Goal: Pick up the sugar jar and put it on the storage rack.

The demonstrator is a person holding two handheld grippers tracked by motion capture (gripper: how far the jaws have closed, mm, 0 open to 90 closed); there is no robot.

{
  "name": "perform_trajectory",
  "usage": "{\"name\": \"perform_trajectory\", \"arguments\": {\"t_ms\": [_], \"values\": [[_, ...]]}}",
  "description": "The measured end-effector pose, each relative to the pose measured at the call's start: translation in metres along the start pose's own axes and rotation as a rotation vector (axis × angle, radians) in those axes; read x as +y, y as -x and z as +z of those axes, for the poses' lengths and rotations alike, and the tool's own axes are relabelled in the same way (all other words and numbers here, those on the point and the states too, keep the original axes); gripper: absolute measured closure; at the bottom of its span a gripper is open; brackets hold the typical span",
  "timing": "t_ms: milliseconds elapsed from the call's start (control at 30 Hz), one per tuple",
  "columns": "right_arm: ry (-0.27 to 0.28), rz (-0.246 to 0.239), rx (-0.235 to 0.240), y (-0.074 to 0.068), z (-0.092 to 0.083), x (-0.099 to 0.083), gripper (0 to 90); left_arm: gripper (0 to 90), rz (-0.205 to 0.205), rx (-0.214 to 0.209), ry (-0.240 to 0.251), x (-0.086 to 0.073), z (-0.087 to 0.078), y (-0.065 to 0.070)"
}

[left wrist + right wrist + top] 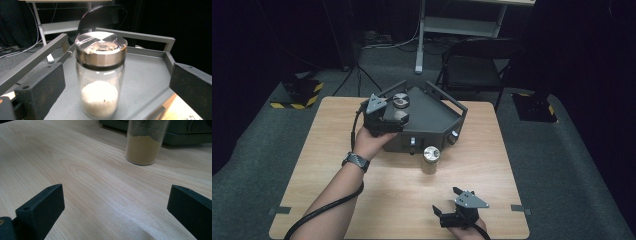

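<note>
While its black jaws stand wide and clear of the glass on both sides, the left gripper (398, 116), seen upper left of centre in the high view, frames a jar of white grains (100, 75) that stands upright on the grey tray (147, 80). In the left gripper view the jar sits at centre frame, nothing pressing on it. At the bottom of the high view, right of centre, the right gripper (444, 204) rests low over the wooden table (337, 190), jaws spread wide and holding nothing. Above it, mid-frame, a second jar (431, 159) stands on the table just in front of the tray; the right gripper view shows it at top centre with tan powder (142, 153) inside. Farther up the high view, a third jar (400, 100) stands on the tray behind the left gripper.

The white-grain jar looks rigid and breakable, its clear wall smooth and likely slippery, its fill shallow, so it is probably light, with the metal lid (101, 48) making it somewhat top-heavy. The safest hold appears to be square across the glass body just beneath the lid band, kept upright, with moderate pressure.
</note>
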State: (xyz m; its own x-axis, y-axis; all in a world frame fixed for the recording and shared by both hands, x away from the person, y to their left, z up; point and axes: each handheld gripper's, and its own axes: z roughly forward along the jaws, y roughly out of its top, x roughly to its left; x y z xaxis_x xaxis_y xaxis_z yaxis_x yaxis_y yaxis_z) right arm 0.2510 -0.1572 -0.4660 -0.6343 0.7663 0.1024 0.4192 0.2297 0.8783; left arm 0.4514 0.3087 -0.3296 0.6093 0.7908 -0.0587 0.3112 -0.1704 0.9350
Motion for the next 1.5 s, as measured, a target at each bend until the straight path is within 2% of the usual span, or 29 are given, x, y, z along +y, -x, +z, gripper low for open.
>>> {"name": "perform_trajectory", "arguments": {"t_ms": [133, 233, 433, 567, 667, 933, 1133, 1267, 1433, 1500], "values": [[-0.002, -0.003, -0.002, -0.001, 0.0, 0.0, 0.9, 0.3, 0.007, 0.011, 0.011, -0.003, -0.012, 0.005], [-0.003, -0.005, -0.004, -0.001, 0.0, 0.0, 0.9, 0.4, 0.035, 0.006, 0.017, -0.006, -0.022, 0.007], [-0.004, -0.004, -0.004, -0.001, 0.0, 0.001, 0.9, 0.3, 0.049, -0.023, 0.007, -0.013, -0.041, 0.005], [-0.004, -0.006, -0.004, -0.001, 0.0, 0.001, 0.9, 0.3, 0.104, -0.064, -0.002, -0.021, -0.054, 0.003], [-0.005, -0.009, -0.003, -0.002, 0.001, 0.001, 0.9, 0.3, 0.124, -0.055, -0.003, -0.03, -0.063, 0.008], [-0.008, -0.012, -0.005, -0.002, 0.001, 0.001, 0.9, 0.3, 0.109, -0.027, -0.003, -0.059, -0.083, 0.014], [-0.009, -0.011, -0.005, -0.002, 0.001, 0.002, 0.9, 0.3, 0.1, -0.02, -0.016, -0.076, -0.095, 0.014], [-0.009, -0.011, -0.006, -0.002, 0.001, 0.002, 0.9, 0.3, 0.074, -0.015, -0.028, -0.09, -0.103, 0.014], [-0.01, -0.01, -0.007, -0.002, 0.001, 0.002, 0.9, 0.3, 0.079, -0.023, -0.038, -0.107, -0.114, 0.016], [-0.011, -0.013, -0.006, -0.002, 0.001, 0.002, 0.9, 0.3, 0.064, -0.018, -0.044, -0.116, -0.119, 0.018]]}}
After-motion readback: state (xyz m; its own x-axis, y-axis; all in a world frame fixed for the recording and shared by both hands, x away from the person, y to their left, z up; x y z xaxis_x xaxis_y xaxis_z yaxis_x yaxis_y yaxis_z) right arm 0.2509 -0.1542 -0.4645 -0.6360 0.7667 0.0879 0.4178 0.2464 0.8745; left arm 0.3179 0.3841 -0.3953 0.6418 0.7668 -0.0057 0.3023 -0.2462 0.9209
